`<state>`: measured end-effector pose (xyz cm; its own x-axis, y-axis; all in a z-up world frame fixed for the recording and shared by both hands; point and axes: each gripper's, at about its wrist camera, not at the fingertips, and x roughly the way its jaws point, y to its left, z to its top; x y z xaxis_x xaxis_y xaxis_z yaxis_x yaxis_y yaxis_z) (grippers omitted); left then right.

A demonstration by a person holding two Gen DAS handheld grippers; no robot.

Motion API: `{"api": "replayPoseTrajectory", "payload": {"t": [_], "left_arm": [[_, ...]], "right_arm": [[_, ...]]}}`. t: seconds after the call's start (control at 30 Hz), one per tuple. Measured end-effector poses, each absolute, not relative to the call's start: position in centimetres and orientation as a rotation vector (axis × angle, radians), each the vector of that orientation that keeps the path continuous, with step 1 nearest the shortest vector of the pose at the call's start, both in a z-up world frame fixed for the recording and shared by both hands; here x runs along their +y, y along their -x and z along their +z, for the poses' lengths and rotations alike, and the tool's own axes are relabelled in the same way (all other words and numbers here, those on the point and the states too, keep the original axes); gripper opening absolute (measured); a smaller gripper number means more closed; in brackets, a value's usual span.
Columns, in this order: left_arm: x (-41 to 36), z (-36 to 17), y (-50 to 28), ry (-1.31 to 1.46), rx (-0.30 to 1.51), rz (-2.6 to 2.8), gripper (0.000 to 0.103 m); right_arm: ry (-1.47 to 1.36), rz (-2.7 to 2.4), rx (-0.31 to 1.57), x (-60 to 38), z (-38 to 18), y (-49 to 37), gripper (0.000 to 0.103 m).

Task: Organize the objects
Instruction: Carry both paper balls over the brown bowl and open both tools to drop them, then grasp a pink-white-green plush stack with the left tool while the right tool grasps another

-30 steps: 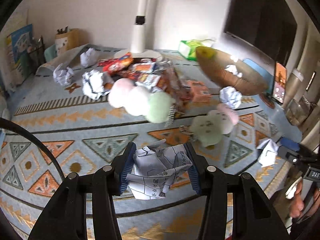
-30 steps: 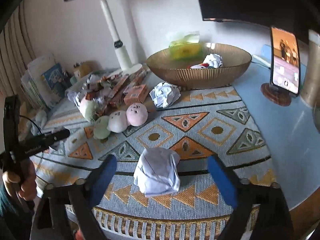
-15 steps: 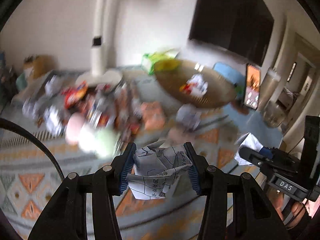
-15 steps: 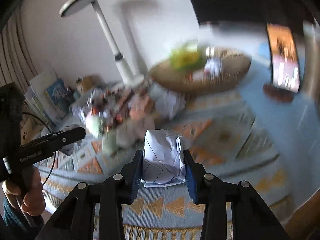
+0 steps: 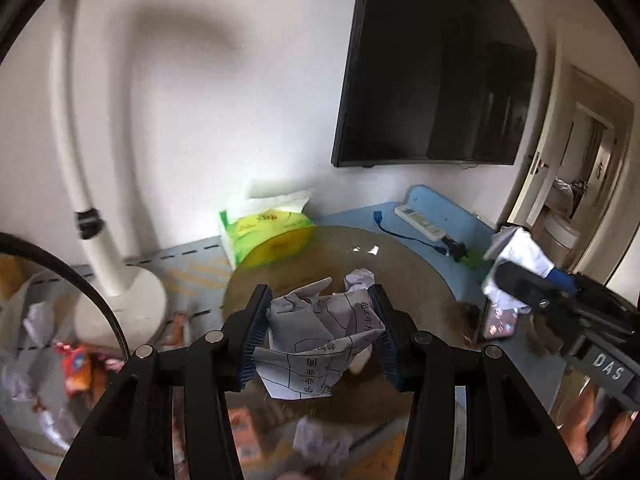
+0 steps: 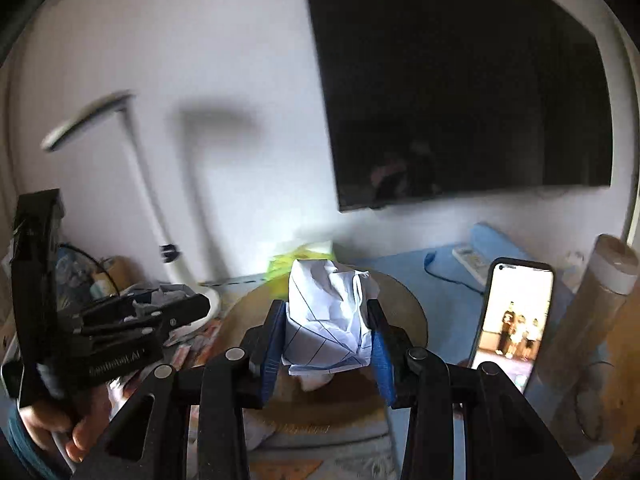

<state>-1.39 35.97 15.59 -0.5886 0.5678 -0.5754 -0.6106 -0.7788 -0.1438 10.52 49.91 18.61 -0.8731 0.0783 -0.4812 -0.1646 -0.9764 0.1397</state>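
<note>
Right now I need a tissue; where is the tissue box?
In the left wrist view the tissue box sits left of centre by the wall, just behind the brown bowl and right of the white lamp base.

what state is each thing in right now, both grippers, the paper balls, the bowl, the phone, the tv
left gripper: shut on a crumpled printed paper, held above the bowl
right gripper: shut on a crumpled lined paper
bowl: already holds crumpled paper
phone: upright, screen lit
tv: screen dark
tissue box: open, a tissue sticking out
</note>
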Motion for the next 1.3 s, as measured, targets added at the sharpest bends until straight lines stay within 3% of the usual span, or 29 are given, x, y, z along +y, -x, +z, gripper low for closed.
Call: {"api": "replayPoseTrajectory", "payload": {"t": [0.03,0.13,0.17,0.2,0.43,0.6,0.63,0.7,0.87,1.03,1.3], "left_arm": [[36.3,15.2,2.1,0.824,0.078,2.325,0.051],[37.4,13.8,4.2,0.889,0.014,2.287,0.087],[37.4,13.4,4.6,0.906,-0.004,2.271,0.087],[37.3,13.1,4.8,0.922,-0.011,2.268,0.086],[32.1,15.9,1.3,0.820,-0.112,2.257,0.087],[24.3,19.7,-3.1,0.714,-0.193,2.313,0.087],[22.4,20.1,-3.8,0.702,-0.195,2.339,0.088],[18.5,20.1,-5.3,0.694,-0.199,2.398,0.101],[10.3,16.0,-6.7,0.826,-0.128,2.632,0.103],[4.4,9.1,-5.7,1.061,-0.320,2.631,0.103],[7.9,2.3,-2.6,1.204,-0.529,2.532,0.102]], "right_arm": [[0.776,2.892,0.292,50.5,18.1,-9.0,0.039],[0.857,2.853,0.351,51.9,16.8,-6.4,0.047],[0.903,2.819,0.348,52.4,16.2,-5.6,0.055],[0.924,2.796,0.347,52.6,15.7,-5.3,0.057],[0.952,2.874,0.536,53.9,14.5,-7.6,0.057],[0.963,2.968,0.503,50.5,15.9,-10.9,0.059],[0.966,2.991,0.480,49.5,16.2,-11.5,0.060],[0.968,3.048,0.425,47.0,16.6,-12.7,0.069],[1.072,3.111,0.380,40.8,14.1,-15.1,0.070],[1.351,3.067,0.473,36.5,8.5,-14.2,0.070],[1.501,2.881,0.587,33.9,4.1,-12.4,0.070]]}}
